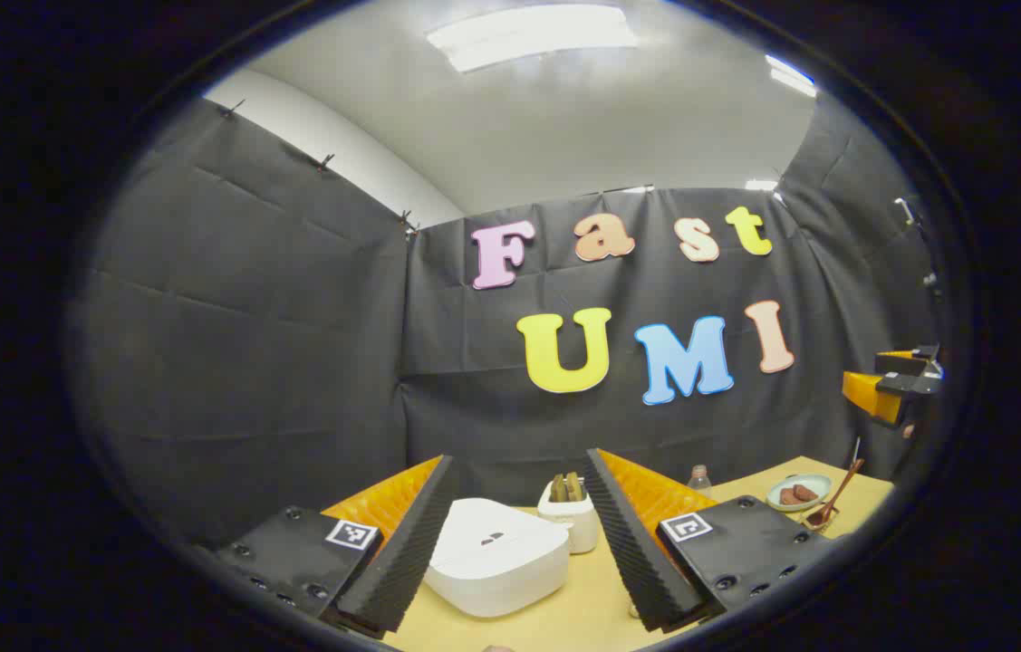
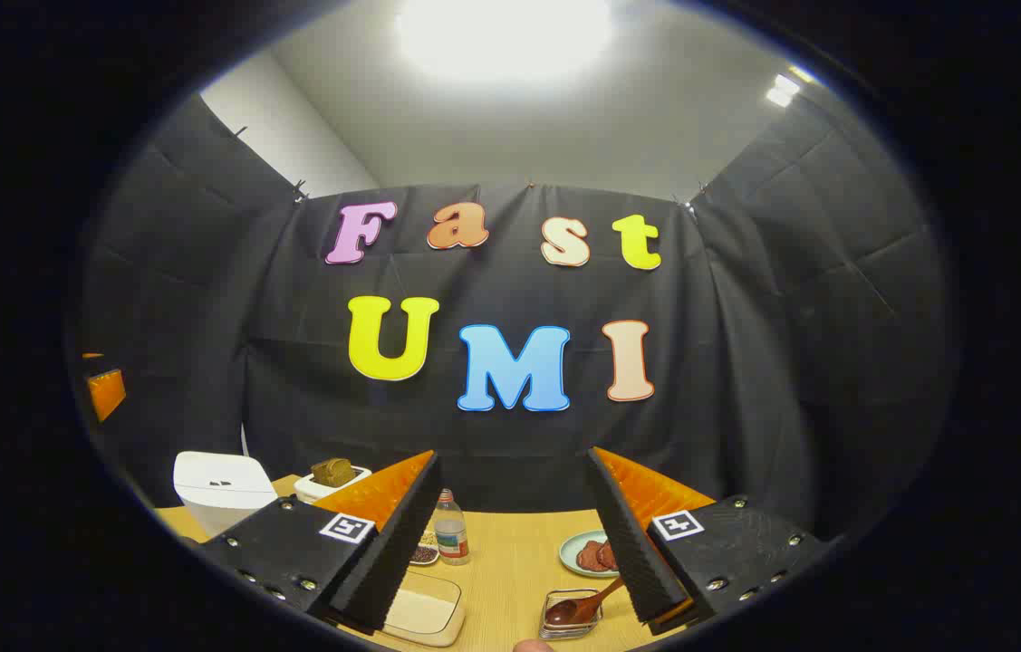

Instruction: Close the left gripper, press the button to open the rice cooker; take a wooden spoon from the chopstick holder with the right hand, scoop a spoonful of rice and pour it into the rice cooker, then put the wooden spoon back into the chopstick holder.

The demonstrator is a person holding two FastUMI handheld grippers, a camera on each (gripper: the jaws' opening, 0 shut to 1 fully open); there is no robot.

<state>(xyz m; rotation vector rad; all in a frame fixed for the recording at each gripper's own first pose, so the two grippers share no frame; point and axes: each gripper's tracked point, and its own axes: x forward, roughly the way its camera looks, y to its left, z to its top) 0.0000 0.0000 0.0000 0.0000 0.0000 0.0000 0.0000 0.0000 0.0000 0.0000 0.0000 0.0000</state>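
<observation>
Both claws I hold above the yellow wooden table [image 2: 510, 570], fingers apart and empty: left gripper [image 1: 519, 543], right gripper [image 2: 510, 534]. Between my left fingers sits the white rice cooker [image 1: 496, 557], lid down. Beside my right finger, the wooden spoon [image 2: 578, 607] rests in the chopstick holder [image 2: 569, 620]. Black cloth walls surround the booth, under a white ceiling with bright lamps.

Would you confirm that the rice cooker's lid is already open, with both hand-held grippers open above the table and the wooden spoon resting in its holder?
Not quite: the rice cooker is closed, its lid flat, as the left gripper view shows. The rest holds: the left hand-held gripper and right hand-held gripper are both open, and the wooden spoon rests in its holder.
</observation>
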